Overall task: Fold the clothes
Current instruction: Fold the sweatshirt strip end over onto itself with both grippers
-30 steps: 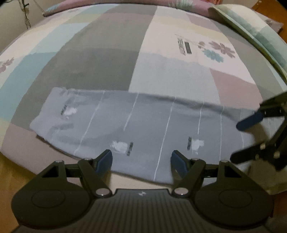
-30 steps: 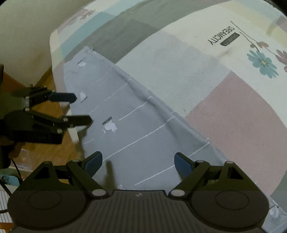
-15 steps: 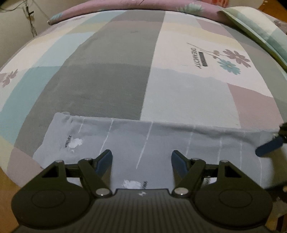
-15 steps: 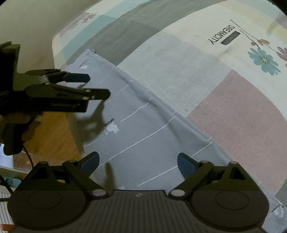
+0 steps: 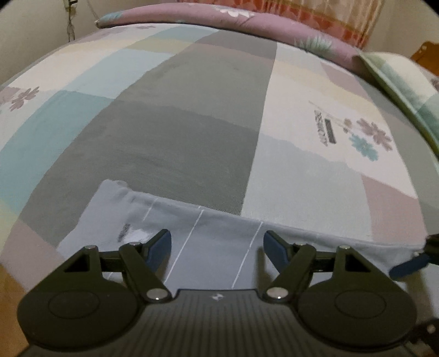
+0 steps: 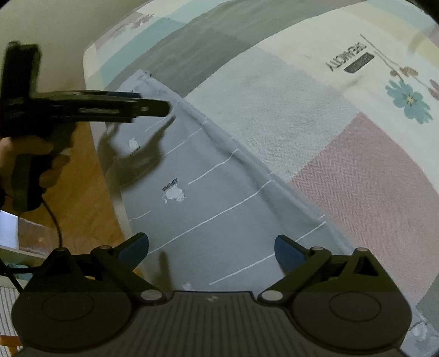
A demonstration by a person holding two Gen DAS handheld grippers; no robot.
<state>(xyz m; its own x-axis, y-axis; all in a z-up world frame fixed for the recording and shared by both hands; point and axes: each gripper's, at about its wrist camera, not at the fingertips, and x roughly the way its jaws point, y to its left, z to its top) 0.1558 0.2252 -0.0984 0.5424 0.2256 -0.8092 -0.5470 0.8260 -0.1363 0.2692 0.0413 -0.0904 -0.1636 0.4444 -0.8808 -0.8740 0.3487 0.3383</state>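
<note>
A grey garment (image 5: 219,233) with thin white stripes and small white prints lies flat along the near edge of the bed; it also shows in the right wrist view (image 6: 208,192). My left gripper (image 5: 217,247) is open and empty, low over the garment's left part; in the right wrist view it (image 6: 153,103) hovers above the far end. My right gripper (image 6: 211,251) is open and empty above the garment's near part. One blue fingertip (image 5: 408,266) of it shows at the right edge of the left wrist view.
The bed has a patchwork sheet (image 5: 208,131) in grey, teal, cream and pink. Pillows (image 5: 397,71) and a purple quilt (image 5: 247,19) lie at the far end. Wooden floor (image 6: 79,175) lies left of the bed edge.
My left gripper has moved forward and lower over the garment, toward its left end. The right gripper has moved slightly closer to the cloth. Both stay open.
</note>
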